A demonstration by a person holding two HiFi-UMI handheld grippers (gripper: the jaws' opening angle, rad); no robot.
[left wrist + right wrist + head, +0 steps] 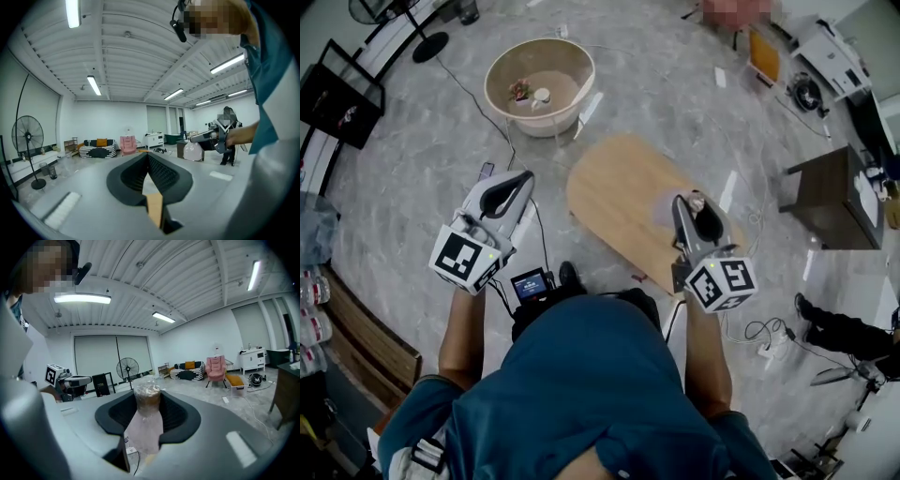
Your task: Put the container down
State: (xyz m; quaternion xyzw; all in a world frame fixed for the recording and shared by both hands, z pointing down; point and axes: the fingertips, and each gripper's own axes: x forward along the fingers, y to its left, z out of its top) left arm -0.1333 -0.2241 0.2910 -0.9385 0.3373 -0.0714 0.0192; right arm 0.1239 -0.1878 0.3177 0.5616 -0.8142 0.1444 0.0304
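the oval table [619, 202] is sitting dead centre, and i'm guessing it's the landing spot. a round tub [546, 124] is lying on the floor at the table's 11 o'clock, well apart. the left gripper [523, 180] is hanging off the table's 9 o'clock side, jaws pressed together on nothing, probably just out of the way. the right gripper [690, 201] is hovering over the table's 4 o'clock edge, jaws clamping the container [147, 411], a clear wrapped thing with its brown end pointing away. it's not down yet, i'd say.
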